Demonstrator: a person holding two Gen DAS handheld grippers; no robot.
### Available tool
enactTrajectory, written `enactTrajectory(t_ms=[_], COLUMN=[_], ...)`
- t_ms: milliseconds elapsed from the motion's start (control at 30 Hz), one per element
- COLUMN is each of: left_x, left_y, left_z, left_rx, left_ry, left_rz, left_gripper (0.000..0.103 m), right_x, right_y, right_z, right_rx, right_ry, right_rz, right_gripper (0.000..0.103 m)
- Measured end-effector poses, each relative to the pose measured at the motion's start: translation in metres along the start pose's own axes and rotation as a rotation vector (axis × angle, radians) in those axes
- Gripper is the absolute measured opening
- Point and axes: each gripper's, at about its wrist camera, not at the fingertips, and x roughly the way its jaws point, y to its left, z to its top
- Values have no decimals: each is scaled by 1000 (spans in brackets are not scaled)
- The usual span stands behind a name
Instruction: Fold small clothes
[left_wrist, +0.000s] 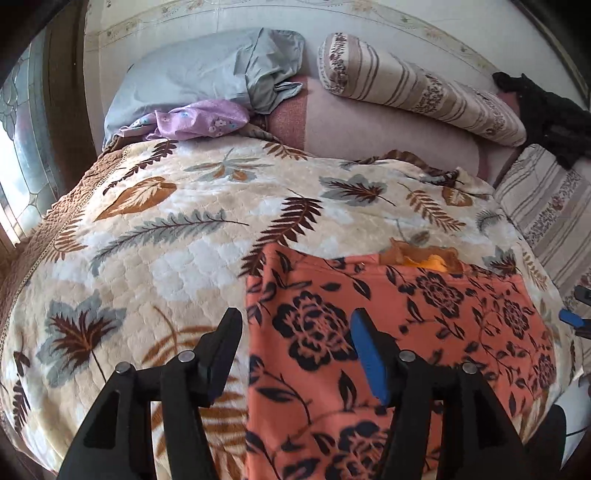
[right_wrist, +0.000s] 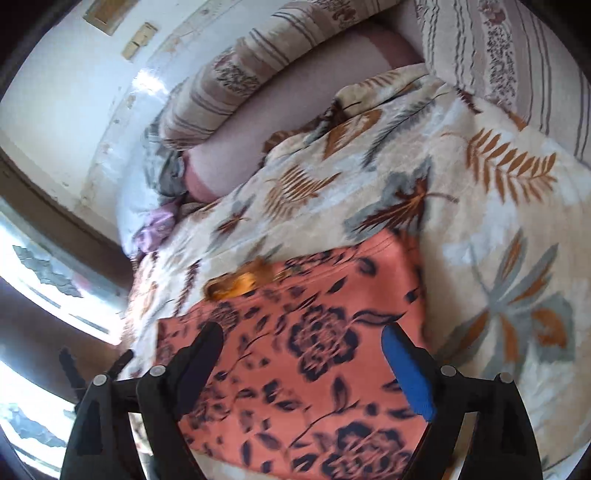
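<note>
The orange flowered garment (left_wrist: 388, 332) lies folded on the bed's blanket (left_wrist: 147, 229), lower right. Left hand-held gripper (left_wrist: 295, 328) and right hand-held gripper (right_wrist: 303, 343) hover spread, empty; a snagging fingertip could undo the fold.

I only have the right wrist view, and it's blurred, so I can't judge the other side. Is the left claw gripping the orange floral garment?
Observer: No. The left claw is open with nothing pinched. The left edge of the orange floral garment runs between its two fingers.
Operator: Are there any other clothes around that I can't see?
Observer: Yes. A black garment lies at the far right of the bed's head, just past the end of the striped pillow.
</note>
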Motion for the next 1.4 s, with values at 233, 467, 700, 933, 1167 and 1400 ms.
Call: enactTrajectory(t_ms=[233,467,700,933,1167,1400], left_x=[39,-10,9,18,-10,-14], left_y=[-13,-22,-18,-2,6,18], left_z=[-65,-58,-84,-94,-83,-78], left_rx=[53,28,46,-5,-41,-96], left_ry=[197,68,163,252,188,190], left_rz=[59,59,126,207,228,251], left_gripper=[63,65,65,71,71,71], right_x=[27,3,10,14,-5,6], right_y=[-57,-22,-52,-45,-20,-19], right_z=[-48,-55,-65,-72,-62,-30], right_rx=[204,52,127,64,24,97], right_ry=[87,37,61,100,11,-24], right_rz=[-68,8,-71,-92,-24,22], right_gripper=[86,89,88,88,88,88])
